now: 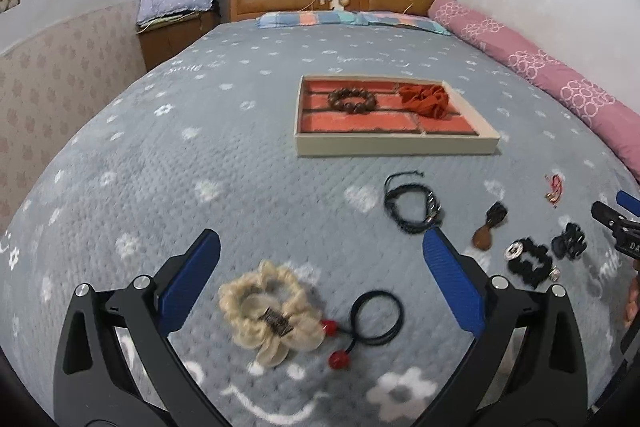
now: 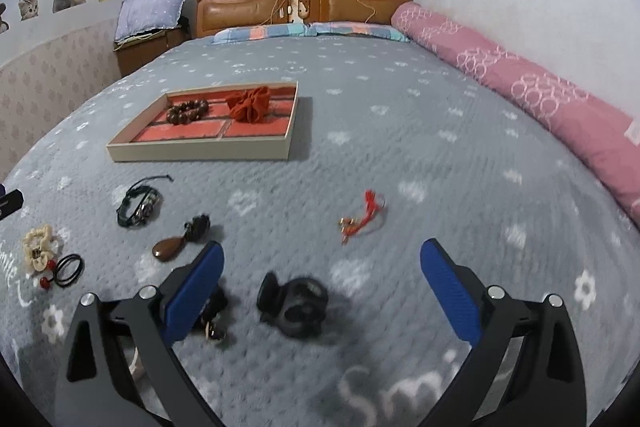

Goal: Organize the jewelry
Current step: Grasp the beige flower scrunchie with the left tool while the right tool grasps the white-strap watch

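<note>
Left gripper (image 1: 320,259) is held wide open above the cream scrunchie (image 1: 272,315) on the bedspread (image 1: 200,147); nothing is gripped. Right gripper (image 2: 322,267) is likewise spread open over the black claw clip (image 2: 294,307). The tray (image 1: 396,147), holding a bead bracelet (image 1: 352,99) and red scrunchie (image 1: 424,99), is seen farther up the bed.

Quilt (image 1: 248,163) is matt stitched cloth, kinda bumpy. Tray (image 1: 396,148) has a fuzzy red velvet-looking lining, beads (image 1: 352,99) look like glossy wood, cream scrunchie (image 1: 268,311) is ruffled fabric, headboard (image 2: 256,3) shiny varnished wood.
</note>
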